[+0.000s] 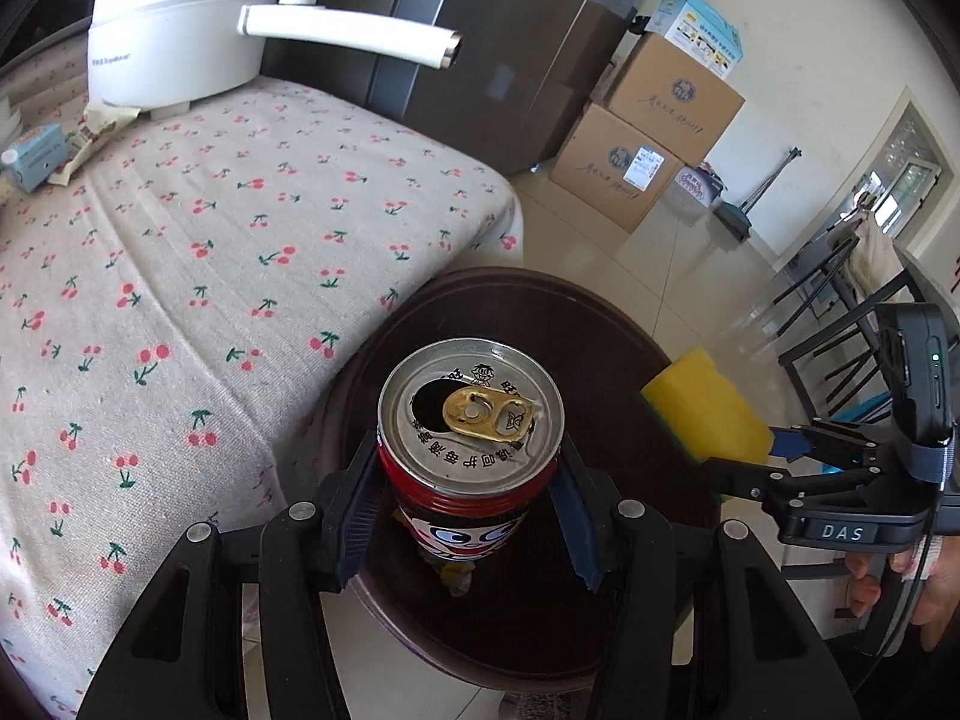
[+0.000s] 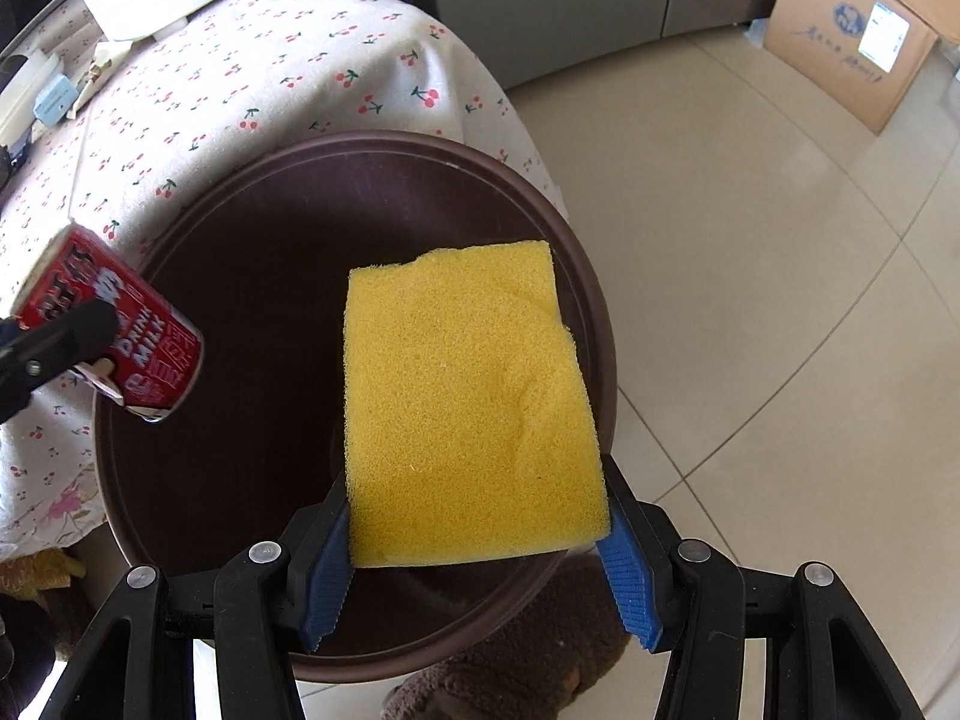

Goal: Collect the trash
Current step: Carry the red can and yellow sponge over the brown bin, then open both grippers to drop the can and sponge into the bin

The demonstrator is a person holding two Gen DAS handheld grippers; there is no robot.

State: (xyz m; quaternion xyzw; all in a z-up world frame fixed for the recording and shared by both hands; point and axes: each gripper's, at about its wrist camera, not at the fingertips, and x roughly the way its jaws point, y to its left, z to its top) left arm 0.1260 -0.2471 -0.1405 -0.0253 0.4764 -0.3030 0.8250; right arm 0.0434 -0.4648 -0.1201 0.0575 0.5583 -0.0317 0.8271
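Note:
My left gripper (image 1: 471, 492) is shut on a red drink can (image 1: 471, 438) with an opened gold tab, held over the dark brown round bin (image 1: 600, 324). The can (image 2: 129, 336) also shows at the left of the right wrist view, tilted above the bin's rim (image 2: 600, 324). My right gripper (image 2: 477, 531) is shut on a yellow sponge (image 2: 468, 402) and holds it flat over the bin's opening. The right gripper (image 1: 774, 456) with the sponge (image 1: 702, 414) shows at the right of the left wrist view.
A table with a cherry-print cloth (image 1: 180, 276) stands beside the bin, bearing a white electric pot (image 1: 180, 30), a small blue carton (image 1: 36, 156) and a wrapper (image 1: 96, 132). Cardboard boxes (image 1: 648, 138) and a grey fridge (image 1: 498, 60) stand behind on the tiled floor.

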